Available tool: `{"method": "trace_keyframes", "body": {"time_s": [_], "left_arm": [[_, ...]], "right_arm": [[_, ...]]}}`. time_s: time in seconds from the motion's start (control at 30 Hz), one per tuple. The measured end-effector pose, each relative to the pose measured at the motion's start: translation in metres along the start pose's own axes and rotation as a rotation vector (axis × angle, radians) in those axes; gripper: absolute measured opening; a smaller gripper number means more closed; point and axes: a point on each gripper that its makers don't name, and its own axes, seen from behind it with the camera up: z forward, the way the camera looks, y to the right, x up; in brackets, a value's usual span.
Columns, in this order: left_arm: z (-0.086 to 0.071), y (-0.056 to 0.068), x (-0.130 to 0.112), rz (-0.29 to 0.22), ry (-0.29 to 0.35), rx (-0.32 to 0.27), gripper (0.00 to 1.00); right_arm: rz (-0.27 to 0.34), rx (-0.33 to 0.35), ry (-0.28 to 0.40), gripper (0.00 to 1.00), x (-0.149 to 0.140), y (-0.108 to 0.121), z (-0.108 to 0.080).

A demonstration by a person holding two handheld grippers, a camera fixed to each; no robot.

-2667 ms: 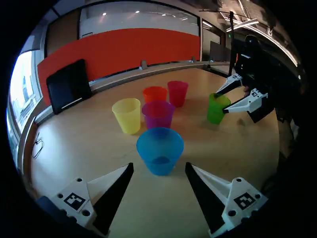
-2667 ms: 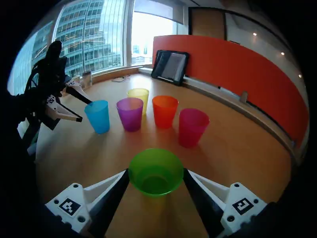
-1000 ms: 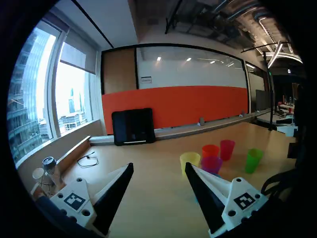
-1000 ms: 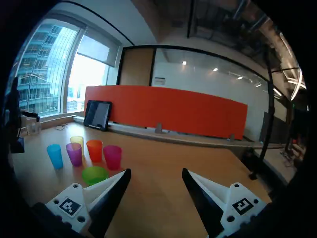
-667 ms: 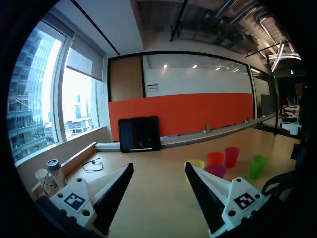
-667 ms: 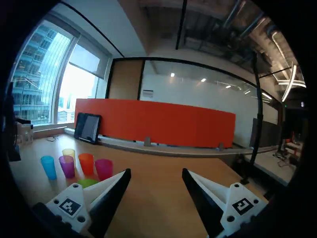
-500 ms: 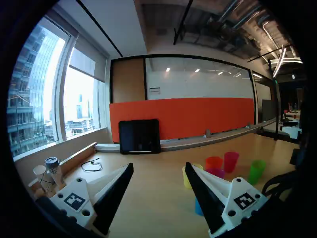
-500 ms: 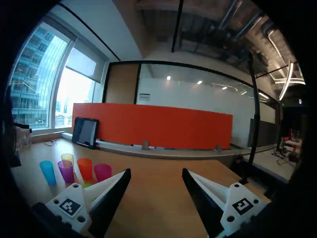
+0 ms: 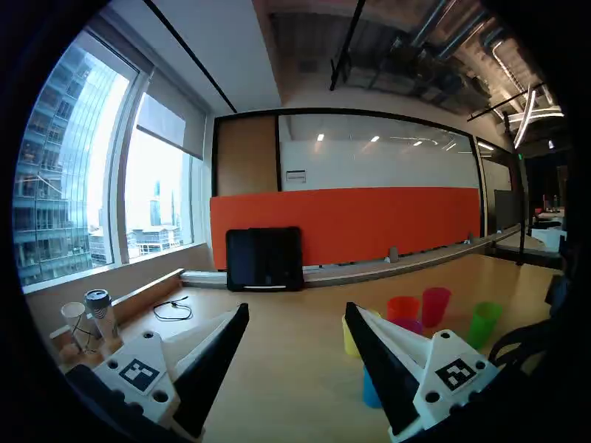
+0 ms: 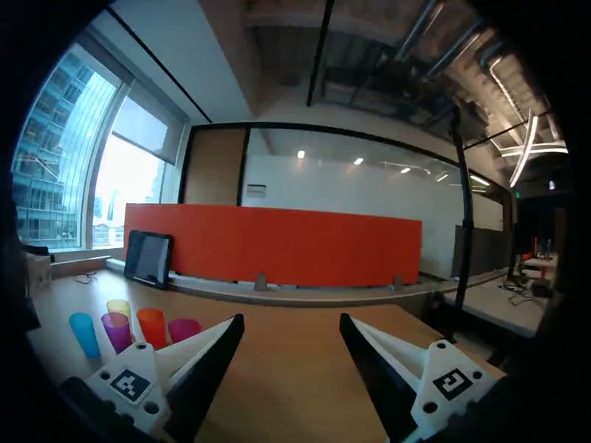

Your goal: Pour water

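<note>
Partly hidden behind a finger of left gripper (image 9: 295, 306): blue cup (image 9: 369, 389), yellow cup (image 9: 348, 340); pink cup (image 10: 182, 328) cut off by right gripper (image 10: 290, 316); both jaws wide, empty

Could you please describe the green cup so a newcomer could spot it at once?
On the long wooden table in front of the orange wall panel stands a cluster of coloured plastic cups. In the left gripper view the green cup stands at its right edge, just apart from the pink cup, and is the only green one.
</note>
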Motion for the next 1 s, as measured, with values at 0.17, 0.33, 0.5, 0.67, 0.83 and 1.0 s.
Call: {"method": "trace_keyframes", "body": {"time_s": [0.17, 0.33, 0.5, 0.67, 0.83, 1.0], "left_arm": [[0.002, 0.004, 0.0, 0.006, 0.019, 0.009, 0.97], [0.002, 0.007, -0.002, 0.025, 0.037, 0.024, 0.97], [0.004, 0.011, -0.008, 0.038, 0.05, 0.021, 0.97], [0.007, 0.01, -0.017, 0.017, 0.054, 0.027, 0.97], [0.011, 0.006, -0.028, 0.0, 0.056, 0.033, 0.97], [0.014, 0.0, -0.038, -0.007, 0.052, 0.043, 0.97]], "right_arm": [[0.009, 0.003, 0.002, 1.0, 0.006, -0.003, -0.001], [0.017, 0.009, 0.001, 1.0, 0.01, -0.007, 0.0], [0.021, 0.011, -0.008, 1.0, 0.013, -0.01, 0.002], [0.022, 0.016, -0.005, 1.0, 0.017, -0.015, 0.001], [0.018, 0.019, -0.006, 1.0, 0.021, -0.02, 0.002], [0.014, 0.017, -0.001, 1.0, 0.026, -0.024, 0.003]]}}
